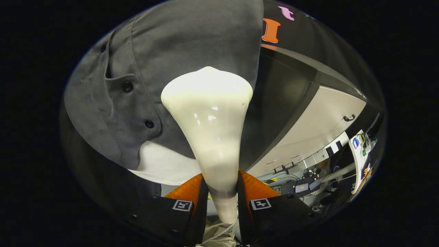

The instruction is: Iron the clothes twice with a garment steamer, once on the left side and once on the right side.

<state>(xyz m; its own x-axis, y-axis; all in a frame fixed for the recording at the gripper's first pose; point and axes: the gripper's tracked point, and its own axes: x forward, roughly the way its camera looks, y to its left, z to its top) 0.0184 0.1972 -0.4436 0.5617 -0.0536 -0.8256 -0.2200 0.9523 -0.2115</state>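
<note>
Cream plastic fills the centre of the frame: your gripper has both fingers clamped on the neck of the garment steamer, whose wide head rests against the grey shirt in the upper left. White fabric shows beneath the shirt's hem.

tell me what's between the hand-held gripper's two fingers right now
In the gripper view, the cream handle of the garment steamer sits between the fingers of the hand-held gripper, both pressing on it. Its wide head reaches up against the grey shirt.
</note>
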